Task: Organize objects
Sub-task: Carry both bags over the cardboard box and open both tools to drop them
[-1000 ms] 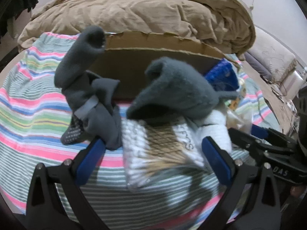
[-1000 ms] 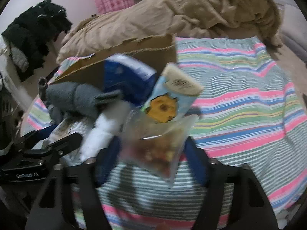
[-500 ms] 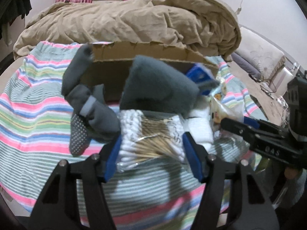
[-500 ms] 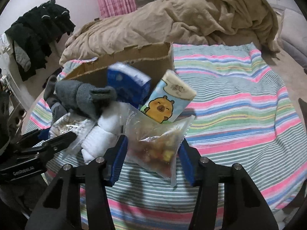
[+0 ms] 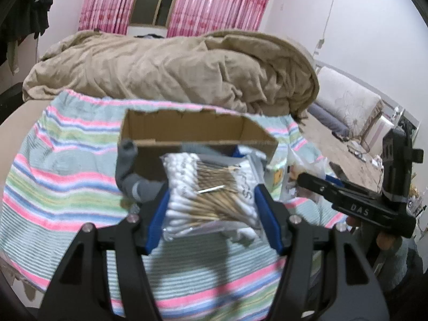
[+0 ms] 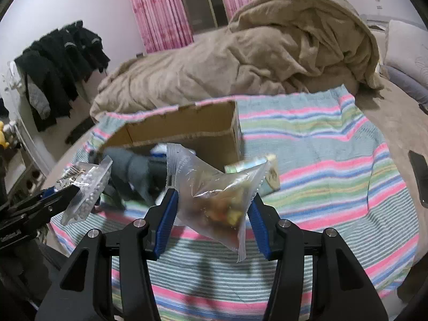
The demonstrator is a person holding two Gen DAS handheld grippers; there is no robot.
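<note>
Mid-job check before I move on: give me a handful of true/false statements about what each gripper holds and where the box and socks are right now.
1. The left gripper is shut on the bag of cotton swabs. True.
2. The right gripper is open with nothing in it. False: it grips the clear snack bag.
3. The cardboard box rests on the striped blanket. True.
4. The grey socks lie on the tan duvet. False: they lie beside the box's near side, on the striped blanket.
5. The curtains are blue. False: they are pink.
</note>
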